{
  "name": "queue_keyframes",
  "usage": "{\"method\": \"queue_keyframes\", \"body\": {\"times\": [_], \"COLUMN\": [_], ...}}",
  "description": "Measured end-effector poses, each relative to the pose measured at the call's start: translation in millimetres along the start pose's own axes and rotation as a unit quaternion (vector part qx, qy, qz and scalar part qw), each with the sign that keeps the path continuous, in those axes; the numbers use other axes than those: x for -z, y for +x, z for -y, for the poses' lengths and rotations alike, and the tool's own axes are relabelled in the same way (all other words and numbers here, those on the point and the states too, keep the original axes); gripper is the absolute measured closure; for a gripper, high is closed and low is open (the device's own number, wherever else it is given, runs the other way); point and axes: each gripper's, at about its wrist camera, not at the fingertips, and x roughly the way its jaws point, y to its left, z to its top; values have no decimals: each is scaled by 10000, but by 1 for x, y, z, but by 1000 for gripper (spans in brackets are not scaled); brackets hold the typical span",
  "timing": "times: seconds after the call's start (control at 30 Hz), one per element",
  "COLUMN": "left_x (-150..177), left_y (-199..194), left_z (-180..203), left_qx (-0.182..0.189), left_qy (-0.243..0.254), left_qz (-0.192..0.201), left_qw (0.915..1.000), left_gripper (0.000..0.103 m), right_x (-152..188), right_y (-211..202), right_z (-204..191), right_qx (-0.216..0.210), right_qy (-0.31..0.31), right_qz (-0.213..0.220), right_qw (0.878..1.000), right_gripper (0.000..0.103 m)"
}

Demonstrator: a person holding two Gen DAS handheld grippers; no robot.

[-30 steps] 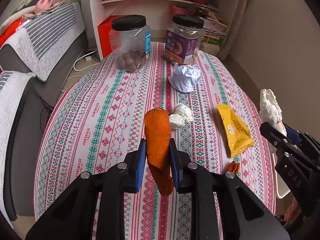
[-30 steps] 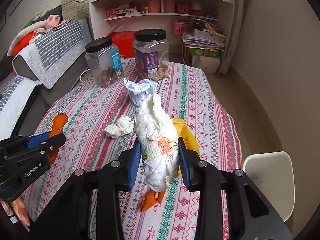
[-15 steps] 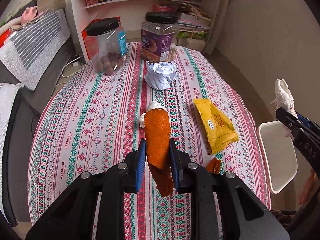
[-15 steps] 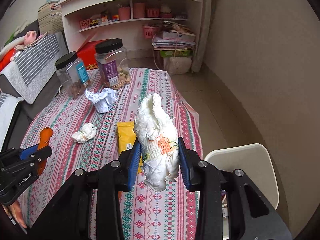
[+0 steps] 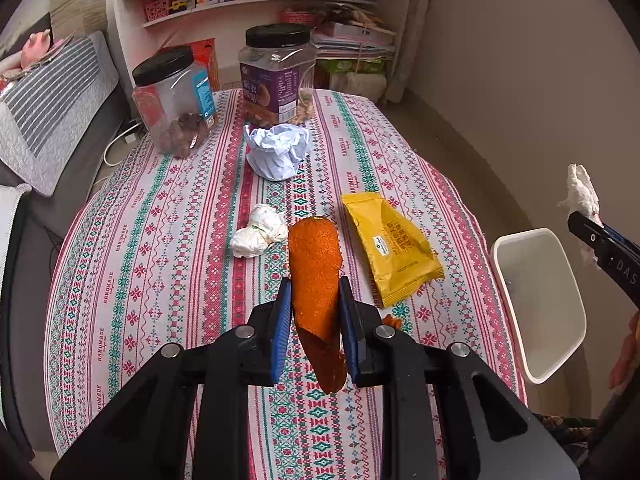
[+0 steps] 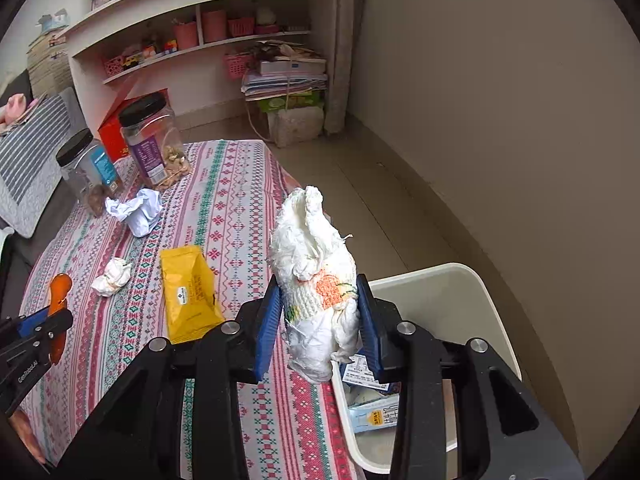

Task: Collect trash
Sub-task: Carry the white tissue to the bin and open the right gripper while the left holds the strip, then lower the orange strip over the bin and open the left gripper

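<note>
Left gripper (image 5: 314,314), closed on an orange peel (image 5: 316,280), held above the patterned tablecloth (image 5: 160,240). On the cloth, left to right: small tissue wad (image 5: 259,231); crumpled white paper (image 5: 277,151), before two black-lidded jars (image 5: 174,100); yellow snack packet (image 5: 390,246). Beside the table edge, white bin (image 6: 452,300), with wrappers inside. Right gripper (image 6: 320,322), clamped on a crumpled white napkin (image 6: 314,276) with an orange print, poised at the bin's near rim.
</note>
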Motion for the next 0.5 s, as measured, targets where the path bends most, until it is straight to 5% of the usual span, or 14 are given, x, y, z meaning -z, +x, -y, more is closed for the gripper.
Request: {"method": "queue_keyframes", "body": {"times": [0.17,0.4,0.5], "left_x": [0,3,3], "left_y": [1,5,4], "left_z": [19,55,74], "left_qx": [81,366,497], "left_qy": [124,352,427], "left_qz": [7,-22,5], "left_qw": [9999,9987,9979], "left_gripper": [80,80,80], "right_x": [1,4,3], "right_y": [-4,-24,-31], "right_z": [23,68,87], "right_qx": [128,582,788], "right_qy": [232,788,941], "right_qz": [25,314,455], "right_qw": [9996,9947,9914], "right_gripper": [64,19,11]}}
